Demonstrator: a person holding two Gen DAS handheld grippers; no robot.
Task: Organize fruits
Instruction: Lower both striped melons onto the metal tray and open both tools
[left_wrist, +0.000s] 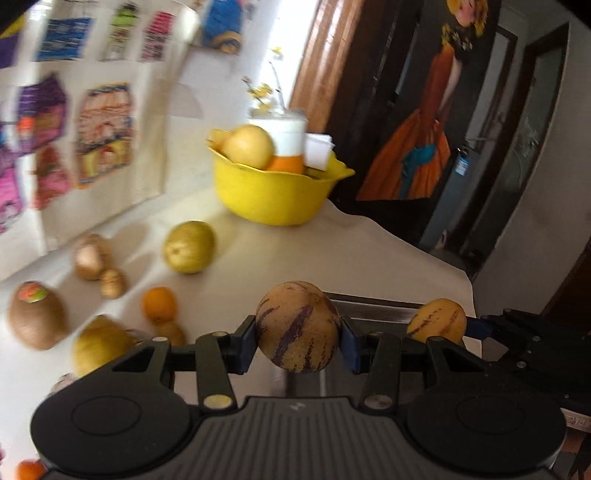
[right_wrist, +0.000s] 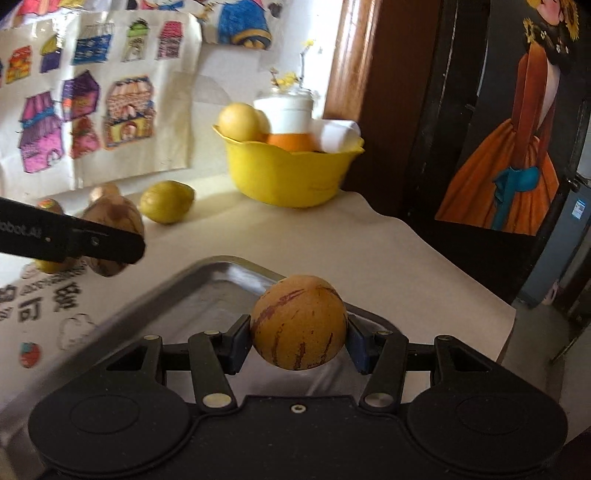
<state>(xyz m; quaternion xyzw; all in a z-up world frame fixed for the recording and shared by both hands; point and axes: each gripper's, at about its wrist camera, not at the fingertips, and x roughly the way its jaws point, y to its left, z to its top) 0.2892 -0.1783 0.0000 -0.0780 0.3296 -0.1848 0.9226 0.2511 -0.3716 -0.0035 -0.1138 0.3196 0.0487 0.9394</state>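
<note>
Desk (right_wrist: 332, 240) under a white cloth, fruit scattered over its 9 o'clock side. Metal tray (right_wrist: 207, 291) directly under my right jaws. Yellow bowl (right_wrist: 284, 173) at 12 o'clock, back of the desk, holding a pale round fruit (right_wrist: 236, 122) and an orange one, partly hidden. Green-yellow fruit (left_wrist: 189, 246) sits on the cloth at 10 o'clock, orange (left_wrist: 159, 304) nearer me at 9. My left gripper (left_wrist: 298, 341): jaws clamped on a purple-striped melon (left_wrist: 298, 326), held clear of the desk. My right gripper (right_wrist: 298, 338): jaws clamped on a second striped melon (right_wrist: 298, 323), above the tray. From the left camera that second melon shows at 3 o'clock.
</note>
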